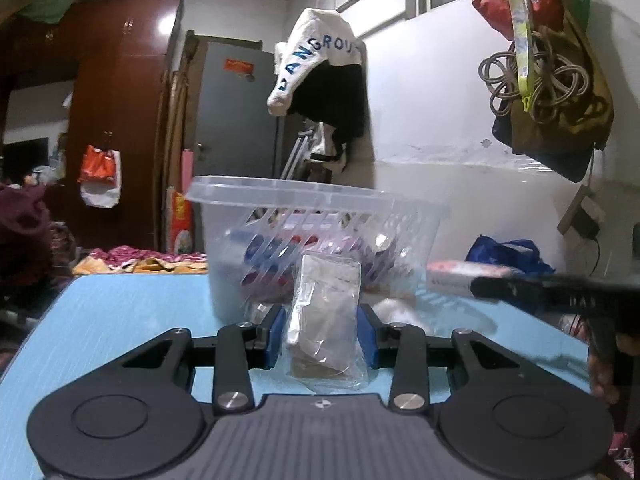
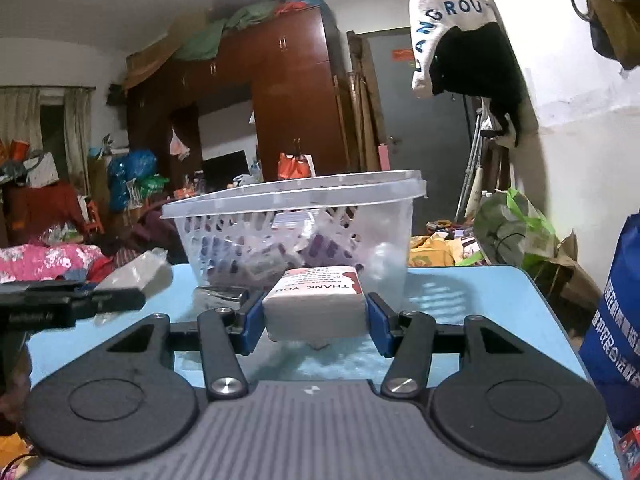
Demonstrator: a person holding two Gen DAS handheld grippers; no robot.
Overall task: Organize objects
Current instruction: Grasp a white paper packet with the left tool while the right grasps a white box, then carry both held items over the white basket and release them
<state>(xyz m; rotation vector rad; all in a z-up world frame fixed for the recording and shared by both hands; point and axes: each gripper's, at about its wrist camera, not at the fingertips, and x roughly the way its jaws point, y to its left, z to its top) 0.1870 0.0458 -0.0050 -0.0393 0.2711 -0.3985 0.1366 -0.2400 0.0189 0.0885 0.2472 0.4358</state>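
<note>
A dark wooden wardrobe (image 2: 296,92) is standing left of a grey door (image 1: 236,108); white wall (image 1: 432,92) is running rightward.

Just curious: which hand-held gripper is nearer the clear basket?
Hard to call; both are close. The left holds a bagged packet before the basket; the right holds a card-topped packet likewise.

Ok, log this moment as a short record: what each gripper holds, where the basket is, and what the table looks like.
left gripper: shut on a clear-wrapped packet, held upright between the blue fingers
right gripper: shut on a white packet with a "THANK YOU" label, lying flat
basket: clear plastic, slotted walls, standing on the table just beyond both grippers
basket contents: several small packets, details unclear
table: light blue top
blue bag: at the table's right edge
</note>
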